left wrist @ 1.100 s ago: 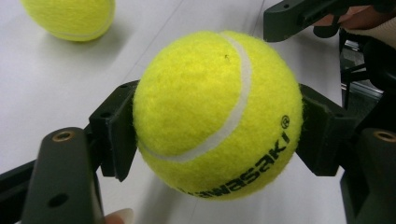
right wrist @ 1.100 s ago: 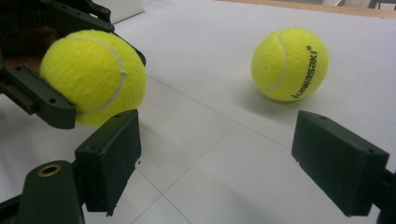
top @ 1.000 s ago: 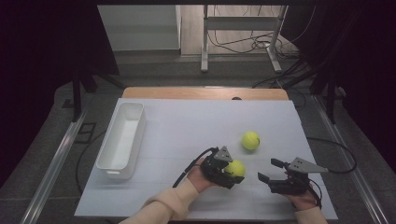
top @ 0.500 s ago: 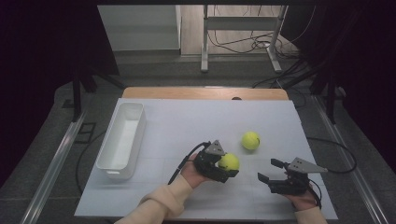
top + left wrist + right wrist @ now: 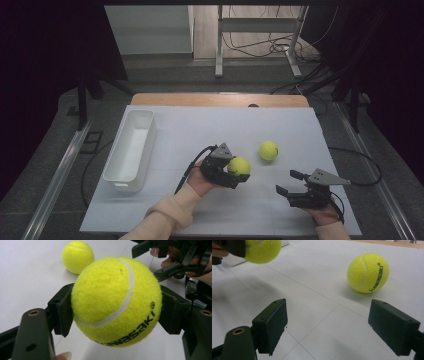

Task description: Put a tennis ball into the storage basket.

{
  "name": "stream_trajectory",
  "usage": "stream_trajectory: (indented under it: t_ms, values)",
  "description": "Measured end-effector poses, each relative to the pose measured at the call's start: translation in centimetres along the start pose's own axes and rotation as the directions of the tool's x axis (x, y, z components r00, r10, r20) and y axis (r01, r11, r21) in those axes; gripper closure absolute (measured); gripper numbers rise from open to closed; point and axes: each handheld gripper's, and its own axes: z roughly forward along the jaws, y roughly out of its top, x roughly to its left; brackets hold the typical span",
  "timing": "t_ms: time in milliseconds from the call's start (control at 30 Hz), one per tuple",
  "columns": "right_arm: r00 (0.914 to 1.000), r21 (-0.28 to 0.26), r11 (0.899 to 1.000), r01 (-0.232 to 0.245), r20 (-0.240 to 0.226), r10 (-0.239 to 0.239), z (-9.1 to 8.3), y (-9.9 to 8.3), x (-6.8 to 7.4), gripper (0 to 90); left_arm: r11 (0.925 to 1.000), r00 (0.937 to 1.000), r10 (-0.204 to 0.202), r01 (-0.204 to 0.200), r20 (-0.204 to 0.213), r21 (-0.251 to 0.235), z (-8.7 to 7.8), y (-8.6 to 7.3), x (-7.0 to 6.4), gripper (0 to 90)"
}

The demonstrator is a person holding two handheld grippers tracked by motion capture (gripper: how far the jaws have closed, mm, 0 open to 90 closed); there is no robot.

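"kawasaki" on gripped tennis ball (image 5: 116, 301), same on loose ball (image 5: 368, 272)

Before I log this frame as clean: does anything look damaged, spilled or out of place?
Nothing stands out. The left gripper holds one tennis ball squarely, the other tennis ball rests on the table, the white bin sits upright, and the right gripper is open.

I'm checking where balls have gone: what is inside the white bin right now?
The white bin on the table's left looks empty; its visible pale floor holds no ball. The near wall hides a strip of that floor. One held ball sits in the left gripper.
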Motion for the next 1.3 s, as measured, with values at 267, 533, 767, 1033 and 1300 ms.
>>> stream_trajectory:
  t_ms: [267,533,767,1033,1300]
  values:
    - [1.0000,0.004,1.000,0.003,0.001,-0.003,0.0,0.0,0.0,16.1,0.9998,0.9999,0.001,-0.002,-0.014,-0.022,-1.2,0.4,0.3,26.0]
    - [1.0000,0.008,1.000,0.003,0.002,-0.003,0.1,0.0,0.0,16.1,0.9994,0.9996,-0.011,0.011,-0.027,-0.034,-2.0,0.5,0.9,26.0]
    - [1.0000,0.010,1.000,0.004,0.003,-0.004,0.1,0.0,0.1,16.1,0.9990,0.9991,-0.017,0.015,-0.038,-0.041,-2.6,0.6,1.3,26.0]
    - [1.0000,0.011,1.000,0.004,0.004,-0.004,0.1,0.0,0.1,16.1,0.9979,0.9981,-0.034,0.031,-0.051,-0.057,-3.4,0.7,1.9,26.0]
    - [1.0000,0.013,1.000,0.005,0.005,-0.005,0.1,0.0,0.1,16.2,0.9958,0.9967,-0.044,0.039,-0.068,-0.082,-4.7,0.9,2.4,26.0]
